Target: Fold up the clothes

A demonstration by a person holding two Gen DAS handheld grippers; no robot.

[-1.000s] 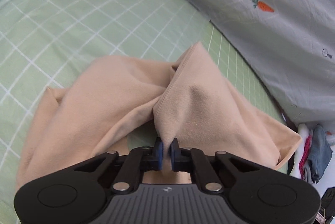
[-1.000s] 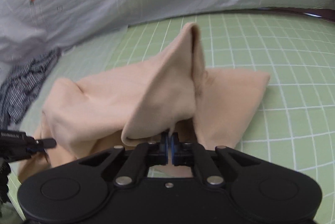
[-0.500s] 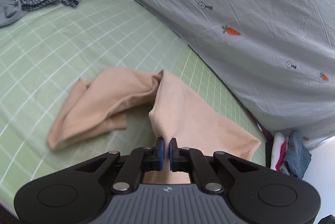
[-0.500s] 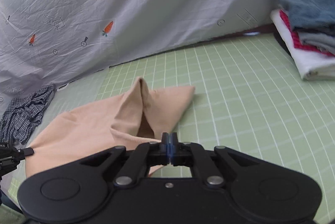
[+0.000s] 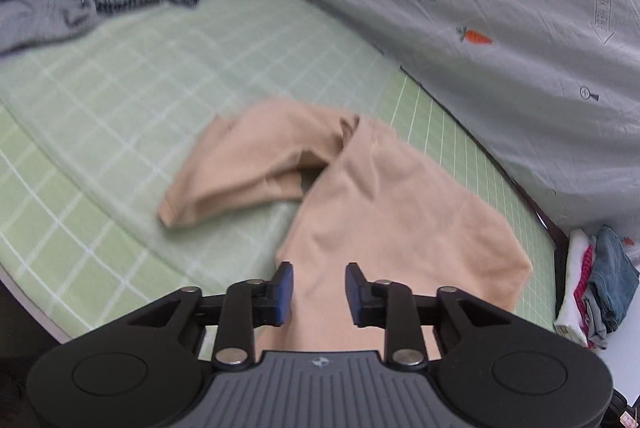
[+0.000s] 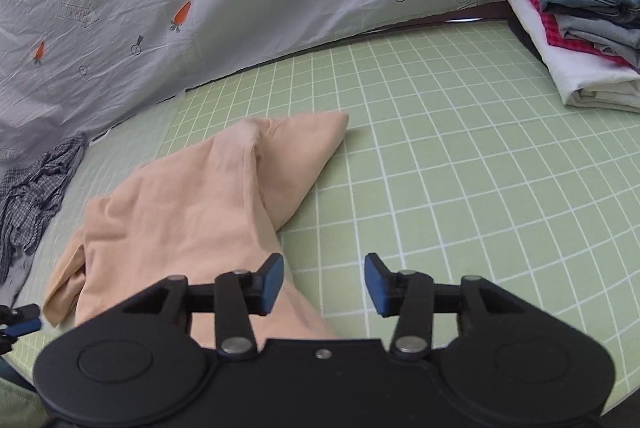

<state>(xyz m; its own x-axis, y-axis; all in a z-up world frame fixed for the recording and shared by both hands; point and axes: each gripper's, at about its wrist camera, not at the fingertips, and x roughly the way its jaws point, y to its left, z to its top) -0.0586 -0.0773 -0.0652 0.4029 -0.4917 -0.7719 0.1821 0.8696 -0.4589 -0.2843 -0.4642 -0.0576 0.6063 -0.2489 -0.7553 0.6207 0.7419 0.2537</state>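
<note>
Peach garment [image 5: 384, 212] lies slack mid-frame on green grid sheet [image 6: 460, 188]. Left tongs [image 5: 319, 290] and right tongs [image 6: 324, 282] opening, pads off cloth. Open sheet right; garment's near hem hidden.

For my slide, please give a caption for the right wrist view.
Right claw opening above the peach garment on the green checked sheet, nothing between its pads.

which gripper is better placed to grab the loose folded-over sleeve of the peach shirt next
Left, probably. The left gripper, jaws opening and empty, looks over the peach knit shirt toward that sleeve. The right gripper, also opening and empty, hangs past the shirt's opposite edge over the green checked mat.
</note>
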